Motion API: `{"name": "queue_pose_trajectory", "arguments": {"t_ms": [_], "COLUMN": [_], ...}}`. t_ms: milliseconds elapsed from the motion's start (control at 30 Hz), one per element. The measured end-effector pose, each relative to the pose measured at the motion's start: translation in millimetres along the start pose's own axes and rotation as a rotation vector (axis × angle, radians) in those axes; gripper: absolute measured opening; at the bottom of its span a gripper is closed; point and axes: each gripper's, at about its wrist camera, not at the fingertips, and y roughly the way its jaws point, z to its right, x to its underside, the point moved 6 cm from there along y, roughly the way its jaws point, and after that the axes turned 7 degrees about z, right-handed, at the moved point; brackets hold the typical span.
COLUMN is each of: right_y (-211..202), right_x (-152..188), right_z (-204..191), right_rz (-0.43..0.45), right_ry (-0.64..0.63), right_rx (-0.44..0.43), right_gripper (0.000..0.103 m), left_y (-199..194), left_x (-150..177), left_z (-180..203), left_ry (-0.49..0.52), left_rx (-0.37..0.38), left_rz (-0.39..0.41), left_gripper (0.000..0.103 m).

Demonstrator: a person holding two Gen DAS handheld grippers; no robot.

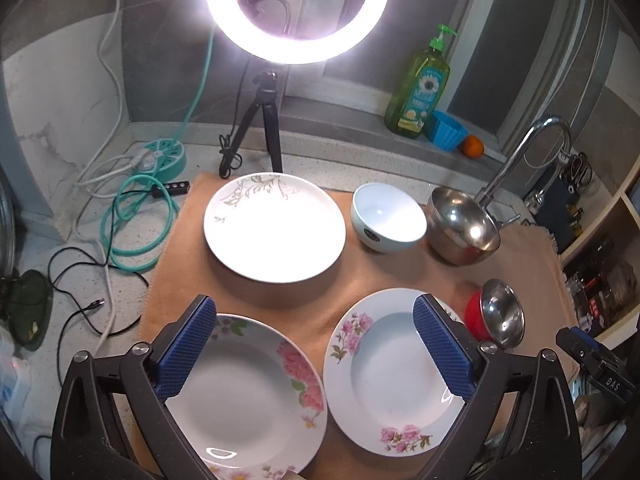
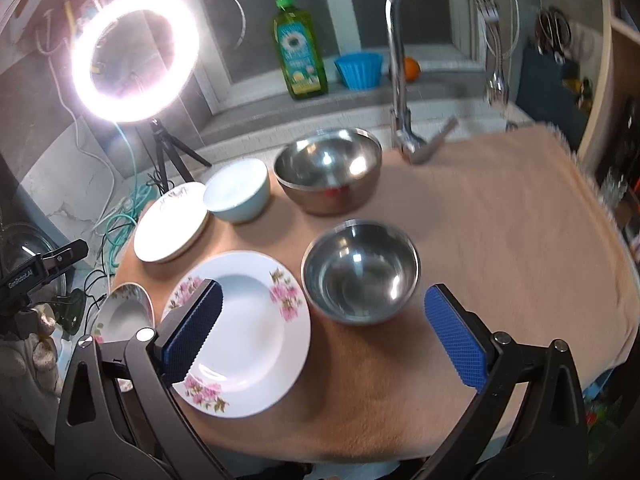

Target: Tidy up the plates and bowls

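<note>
Kitchen counter, tan towel cushioning crockery: your left gripper and right gripper hover wide open and empty, above the plates and steel bowl awaiting sorting.

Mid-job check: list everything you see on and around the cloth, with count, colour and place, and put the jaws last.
plates: three, white with floral prints; two near edge of the cloth, one at the back left.
ceramic bowl: one, white; right of the back plate.
steel bowls: two, silver; larger at the back by the faucet, smaller right of the pink-flowered plate.
cloth: one, tan; covers the counter.
ring light: one, lit, on a black tripod; back left.
soap bottle: one, green; window ledge.
blue cup: one; ledge, beside an orange.
faucet: one, chrome; back right.
cables: several, teal, white, black; left of the cloth.
left gripper: jaws open, empty.
right gripper: jaws open, empty.
</note>
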Motion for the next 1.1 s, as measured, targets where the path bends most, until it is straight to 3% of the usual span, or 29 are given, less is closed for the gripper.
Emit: {"name": "queue_pose_trajectory", "arguments": {"t_ms": [167,300,600,733,933,1100], "right_y": [12,24,49,62,72,82], "right_x": [20,38,75,85,91,94], "right_z": [14,24,24,24,17,11], "right_rz": [-0.068,-0.129,-0.286,-0.332,-0.368,-0.396], "right_ry": [0.062,0.118,0.237,0.289,0.32,0.318], "right_rx": [-0.014,-0.037,-0.148,-0.182,-0.23,-0.25], "right_gripper": [0.093,0.08,0.051,0.038,0.035,0.021], "left_y": [19,37,77,89,102,108], "left_x": [8,18,37,41,47,49], "left_z": [-1,0,5,6,9,11], "left_ry": [0.016,0.021,0.004,-0.006,-0.004,0.003], "left_rx": [0.034,0.076,0.188,0.216,0.238,0.242], "left_rz": [-0.071,-0.148,-0.327,-0.378,-0.429,-0.445], "left_gripper": [0.085,0.066,0.035,0.033,0.024,0.02]}}
